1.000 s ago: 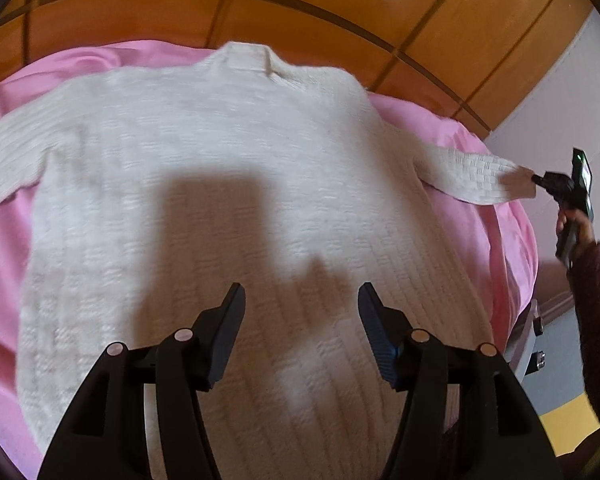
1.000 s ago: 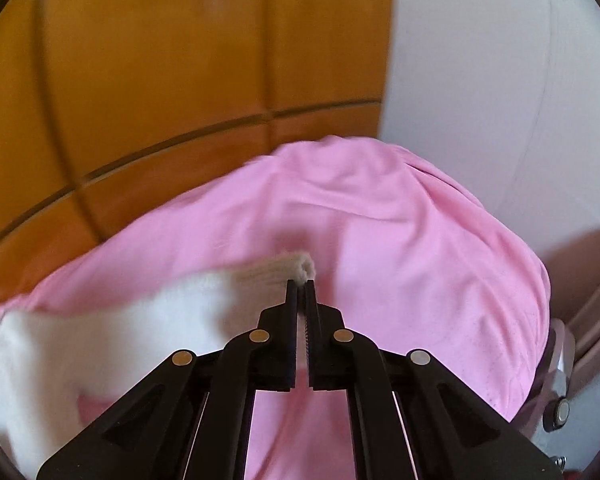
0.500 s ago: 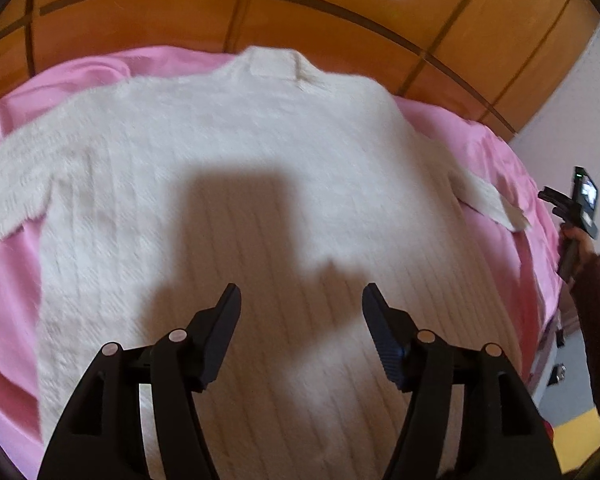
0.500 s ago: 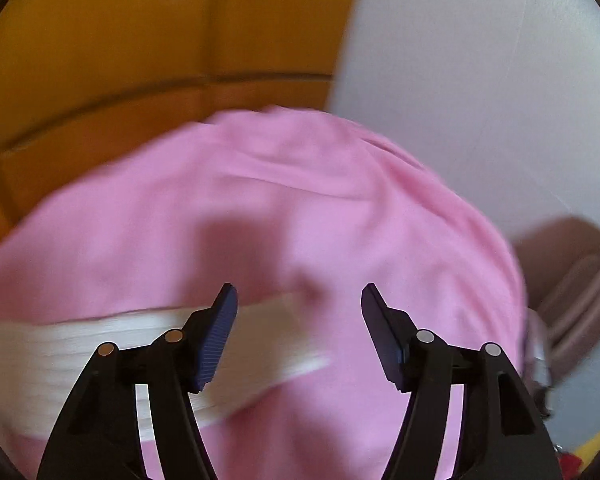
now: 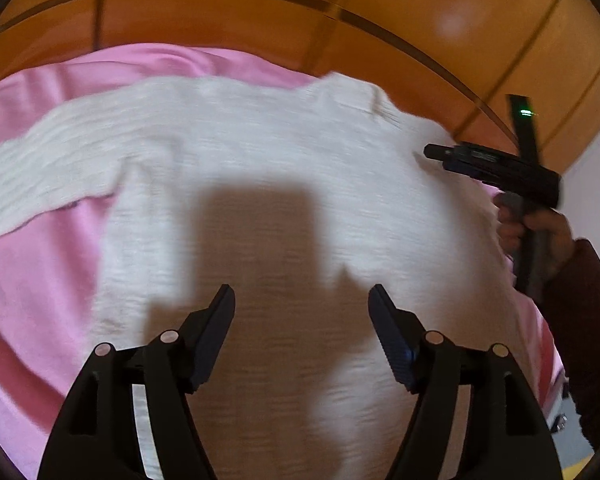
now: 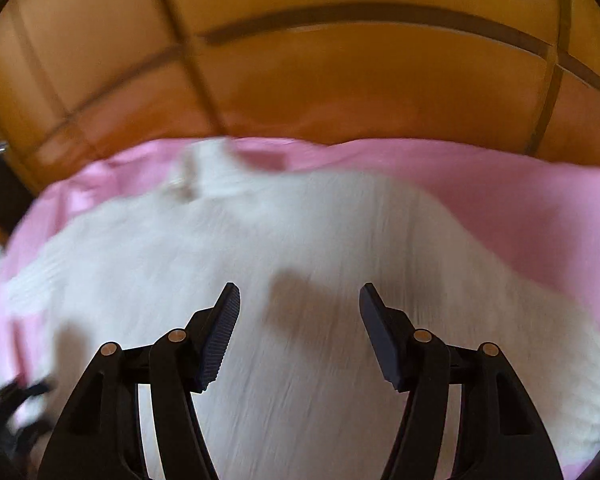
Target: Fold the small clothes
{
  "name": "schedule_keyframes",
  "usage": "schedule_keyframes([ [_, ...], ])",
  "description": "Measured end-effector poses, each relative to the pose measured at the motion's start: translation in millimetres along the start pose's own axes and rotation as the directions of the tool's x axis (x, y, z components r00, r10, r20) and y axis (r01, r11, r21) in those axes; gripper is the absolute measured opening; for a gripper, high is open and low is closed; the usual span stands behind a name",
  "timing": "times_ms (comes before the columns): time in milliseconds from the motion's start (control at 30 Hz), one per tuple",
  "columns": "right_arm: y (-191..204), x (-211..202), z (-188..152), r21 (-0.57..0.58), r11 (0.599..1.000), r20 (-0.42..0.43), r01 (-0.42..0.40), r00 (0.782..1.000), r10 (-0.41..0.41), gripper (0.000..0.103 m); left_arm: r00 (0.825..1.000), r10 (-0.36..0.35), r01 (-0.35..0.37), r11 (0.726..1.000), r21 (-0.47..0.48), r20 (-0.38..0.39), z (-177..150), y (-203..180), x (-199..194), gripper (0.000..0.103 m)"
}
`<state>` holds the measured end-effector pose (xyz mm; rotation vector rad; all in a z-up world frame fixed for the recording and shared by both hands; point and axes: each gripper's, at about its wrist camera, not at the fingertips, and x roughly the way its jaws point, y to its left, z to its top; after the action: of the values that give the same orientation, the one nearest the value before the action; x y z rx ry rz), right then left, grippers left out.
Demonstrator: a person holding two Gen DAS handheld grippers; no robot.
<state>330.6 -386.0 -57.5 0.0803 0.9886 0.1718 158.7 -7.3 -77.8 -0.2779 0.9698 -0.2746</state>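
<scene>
A white knitted sweater [image 5: 284, 168] lies flat on a pink sheet [image 5: 40, 272], collar toward the wooden headboard. Its left sleeve [image 5: 28, 176] stretches out to the left. My left gripper [image 5: 300, 300] is open and empty above the sweater's lower body. My right gripper [image 6: 299, 300] is open and empty above the sweater [image 6: 260, 264], and it also shows in the left wrist view [image 5: 496, 168] at the sweater's right shoulder, held by a hand. The right sleeve is not visible in either view.
A wooden panelled headboard [image 5: 340, 20] runs behind the bed. A white wall [image 5: 596, 184] stands at the far right. The pink sheet [image 6: 520, 200] extends to the right of the sweater. Both views are motion-blurred.
My right gripper opened and let go of the right sleeve cuff, then swung left over the sweater's body. My left gripper stayed open and turned left.
</scene>
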Motion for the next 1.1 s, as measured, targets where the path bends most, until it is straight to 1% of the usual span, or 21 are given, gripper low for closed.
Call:
schedule_keyframes([
  [67,-17.4,29.3,9.8,0.081,0.991,-0.009,0.107,0.994,-0.107,0.062,1.0,0.029,-0.029,0.999,-0.039,-0.004,-2.8,14.9,1.9,0.071],
  [133,-30.9,35.0,14.2,0.113,0.986,0.04,0.122,0.991,-0.128,0.064,0.999,0.04,-0.041,0.997,-0.071,-0.021,-6.7,25.8,5.5,0.071],
  [200,-34.3,34.7,19.5,0.12,0.985,0.04,0.125,0.991,-0.13,0.064,0.999,0.033,-0.034,0.996,-0.083,-0.013,-9.2,30.8,4.4,0.071],
  [333,-52.3,6.6,20.8,0.195,0.972,0.061,0.13,0.988,-0.144,0.065,0.999,0.034,-0.035,0.997,-0.075,-0.006,-9.7,27.2,2.5,0.071],
  [367,-62.2,-3.5,16.7,0.229,0.964,0.066,0.132,0.986,-0.151,0.066,0.999,0.032,-0.032,0.996,-0.077,-0.006,-10.2,27.1,3.3,0.072],
  [433,-95.7,-32.2,-2.7,0.331,0.938,0.082,0.1,0.988,-0.134,0.066,1.0,0.029,-0.029,0.996,-0.078,-0.001,-11.6,27.4,2.3,0.072],
  [533,-141.5,-73.7,-48.3,0.454,0.885,0.097,0.104,0.981,-0.165,0.066,1.0,0.019,-0.019,0.996,-0.089,0.001,-14.9,25.7,-2.7,0.072],
  [600,-182.9,-107.2,-89.2,0.551,0.829,0.106,0.093,0.978,-0.18,0.066,1.0,0.02,-0.019,0.996,-0.087,0.001,-17.7,23.9,-5.6,0.072],
  [633,-200.1,-121.0,-106.7,0.592,0.8,0.108,0.099,0.974,-0.2,0.066,1.0,0.017,-0.017,0.996,-0.09,0.0,-18.2,23.5,-6.4,0.073],
  [667,-224.0,-139.2,-132.3,0.644,0.756,0.105,0.113,0.967,-0.234,0.066,1.0,0.013,-0.013,0.996,-0.093,0.0,-19.0,22.7,-7.4,0.073],
  [733,-254.7,-157.6,-165.9,0.715,0.69,0.096,0.115,0.961,-0.26,0.066,1.0,0.011,-0.011,0.995,-0.096,0.0,-20.6,21.2,-9.3,0.074],
  [767,-269.6,-165.5,-184.2,0.754,0.647,0.09,0.11,0.959,-0.268,0.066,1.0,0.013,-0.013,0.995,-0.098,-0.001,-22.7,20.1,-11.4,0.075],
  [800,-288.7,-169.9,-204.1,0.803,0.586,0.076,0.109,0.956,-0.282,0.063,1.0,0.011,-0.012,0.995,-0.104,-0.004,-23.7,18.7,-11.6,0.075],
  [833,-300.0,-171.3,-214.8,0.828,0.548,0.064,0.116,0.952,-0.299,0.059,1.0,0.011,-0.011,0.994,-0.107,-0.006,-22.8,16.8,-10.8,0.075],
  [867,-311.7,-173.3,-223.6,0.847,0.52,0.065,0.111,0.949,-0.308,0.047,1.0,0.011,-0.012,0.994,-0.107,-0.008,-21.9,15.3,-10.3,0.075],
  [900,-323.9,-173.0,-229.2,0.867,0.489,0.073,0.095,0.947,-0.313,0.04,1.0,0.012,-0.013,0.995,-0.102,-0.01,-22.0,12.6,-11.2,0.075],
  [933,-332.0,-171.9,-229.3,0.879,0.468,0.076,0.089,0.943,-0.323,0.039,1.0,0.014,-0.015,0.995,-0.097,-0.012,-21.4,10.1,-11.3,0.075],
  [967,-342.1,-170.5,-226.2,0.888,0.45,0.072,0.093,0.939,-0.337,0.039,1.0,0.016,-0.017,0.996,-0.093,-0.014,-21.4,7.8,-12.3,0.075],
  [1033,-350.8,-166.1,-216.0,0.891,0.434,0.035,0.137,0.93,-0.365,0.011,1.0,0.017,-0.018,0.997,-0.081,-0.013,-21.9,3.1,-15.1,0.075],
  [1067,-355.0,-164.8,-205.5,0.878,0.441,0.0,0.186,0.921,-0.389,0.006,1.0,0.019,-0.019,0.997,-0.075,-0.012,-22.2,1.4,-16.0,0.075],
  [1100,-354.8,-166.1,-197.3,0.866,0.449,-0.018,0.222,0.91,-0.415,0.006,1.0,0.022,-0.023,0.997,-0.068,-0.013,-23.2,-0.9,-17.2,0.075],
])
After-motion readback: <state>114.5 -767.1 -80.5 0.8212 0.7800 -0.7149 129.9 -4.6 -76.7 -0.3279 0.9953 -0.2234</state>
